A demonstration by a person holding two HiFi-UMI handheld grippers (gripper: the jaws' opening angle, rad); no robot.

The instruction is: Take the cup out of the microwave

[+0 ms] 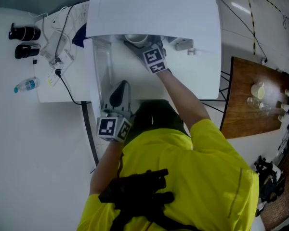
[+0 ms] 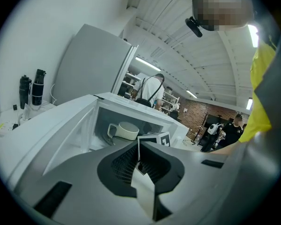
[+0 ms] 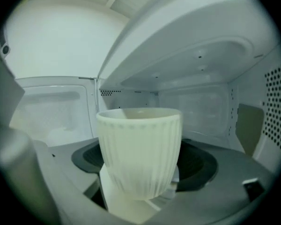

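Observation:
The white ribbed cup [image 3: 140, 149] fills the middle of the right gripper view, inside the white microwave [image 1: 151, 8] cavity. My right gripper [image 3: 141, 177] is shut on it, one jaw at each side, and the cup's base hangs above a pale pad. From above, my right gripper [image 1: 137, 44] reaches into the microwave's mouth, with only the cup [image 1: 135, 38] rim showing under the roof. In the left gripper view the cup [image 2: 126, 131] shows its handle at the left, above the right marker cube [image 2: 155, 138]. My left gripper [image 1: 119, 94] stays outside by the open door, shut and empty.
The microwave door [image 1: 101, 66] stands open at the left. Left of it lie two black bottles [image 1: 24, 33], a water bottle [image 1: 26, 85] and cables. A wooden table [image 1: 245, 105] with small glassware is at the right. People stand far behind in the left gripper view.

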